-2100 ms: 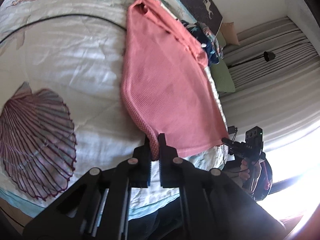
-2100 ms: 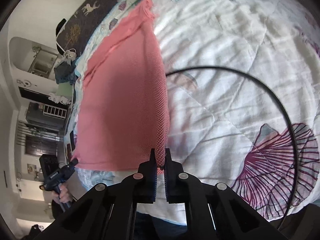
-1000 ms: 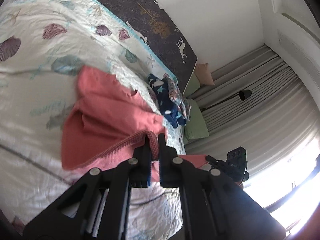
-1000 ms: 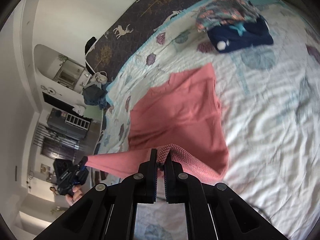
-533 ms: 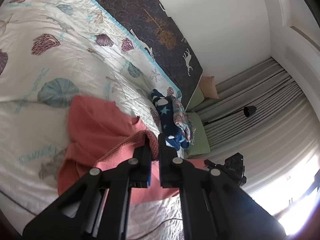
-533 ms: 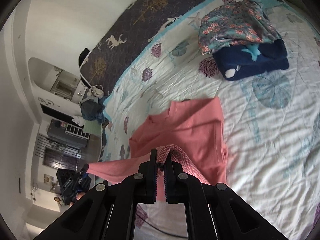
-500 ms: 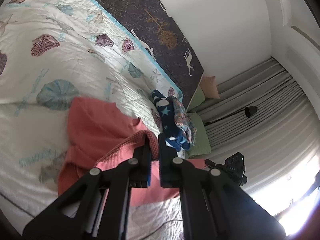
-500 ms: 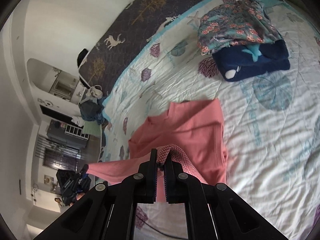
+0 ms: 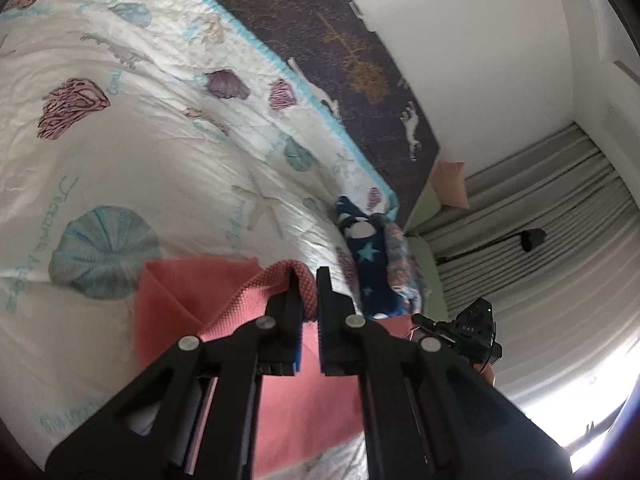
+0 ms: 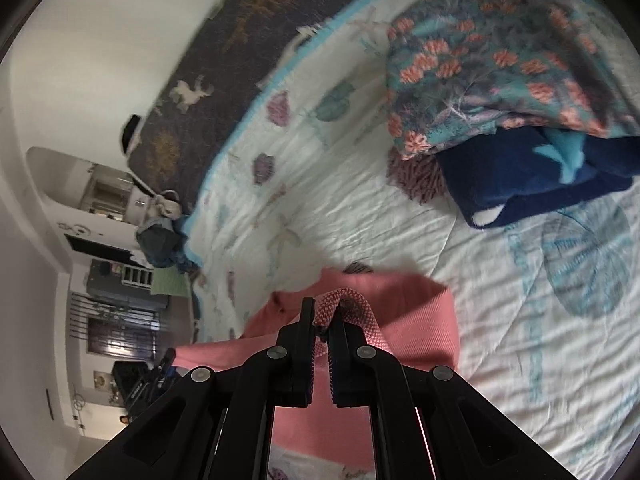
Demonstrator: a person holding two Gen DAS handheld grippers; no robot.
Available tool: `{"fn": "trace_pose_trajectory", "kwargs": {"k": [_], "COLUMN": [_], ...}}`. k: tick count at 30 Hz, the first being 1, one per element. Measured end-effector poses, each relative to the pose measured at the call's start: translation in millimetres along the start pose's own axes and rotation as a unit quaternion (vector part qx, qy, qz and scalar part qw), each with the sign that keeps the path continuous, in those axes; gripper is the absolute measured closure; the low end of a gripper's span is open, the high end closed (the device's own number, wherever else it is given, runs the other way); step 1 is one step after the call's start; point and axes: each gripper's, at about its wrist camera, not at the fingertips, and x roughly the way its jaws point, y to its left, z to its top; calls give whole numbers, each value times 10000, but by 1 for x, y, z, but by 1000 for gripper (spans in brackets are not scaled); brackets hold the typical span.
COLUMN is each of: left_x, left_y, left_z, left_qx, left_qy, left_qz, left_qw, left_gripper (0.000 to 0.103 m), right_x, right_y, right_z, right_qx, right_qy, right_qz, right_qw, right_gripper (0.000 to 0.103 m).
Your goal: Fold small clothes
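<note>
You carried the pink shirt (image 9: 188, 296) farther up the bed (image 9: 168, 152), folding it toward the far edge. Your left gripper (image 9: 304, 280) and right gripper (image 10: 322, 312) each pinched a hem corner tight, near the folded clothes (image 10: 520, 92).

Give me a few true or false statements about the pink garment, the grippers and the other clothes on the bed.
1. The left hand-held gripper is shut on the pink garment. True.
2. The right hand-held gripper is open and holds nothing. False: it pinches the pink garment too.
3. A floral garment lies on top of a navy garment. True.
4. The pink garment rests on the navy garment. False: they lie apart on the quilt.
</note>
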Motion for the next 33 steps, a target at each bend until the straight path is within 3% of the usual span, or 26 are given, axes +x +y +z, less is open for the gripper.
{"fn": "trace_pose_trajectory", "kwargs": {"k": [6, 10, 13, 15, 17, 19, 23, 25, 26, 28, 30, 33], "left_x": [38, 44, 31, 16, 3, -6, -7, 2, 6, 11, 21, 37], "left_y": [46, 70, 68, 59, 47, 36, 16, 7, 3, 1, 0, 12], "left_z": [10, 10, 14, 19, 24, 26, 13, 1, -6, -17, -31, -49], "left_qx": [-504, -809, -726, -581, -358, -192, 125, 315, 408, 537, 641, 643], "left_qy": [224, 421, 330, 159, -20, -115, 341, 667, 773, 916, 1129, 1468], "left_qz": [464, 505, 490, 477, 520, 497, 280, 288, 320, 345, 393, 536], "left_qw": [9974, 9945, 9956, 9970, 9980, 9985, 9989, 9969, 9957, 9937, 9908, 9856], "left_gripper": [95, 93, 81, 77, 76, 71, 66, 66, 66, 66, 66, 66], "right_x": [54, 72, 48, 25, -5, -21, -23, 0, 25, 68, 113, 173], "right_y": [-33, -54, -46, -31, -11, 9, 65, 84, 96, 112, 118, 113], "right_z": [19, 20, 20, 18, 12, 3, -39, -67, -87, -115, -130, -122], "right_qx": [498, 722, 356, 27, -340, -790, -2263, -2917, -3263, -3728, -3952, -3727], "right_qy": [278, 487, 152, -167, -521, -625, -280, 335, 828, 1382, 1760, 2024], "right_qz": [-98, -191, -419, -520, -567, -582, -831, -939, -990, -1155, -1488, -2020], "right_qw": [9983, 9960, 9984, 9985, 9965, 9932, 9701, 9513, 9364, 9103, 8892, 8828], "right_gripper": [97, 91, 72, 53, 42, 37, 29, 28, 28, 28, 28, 30]}}
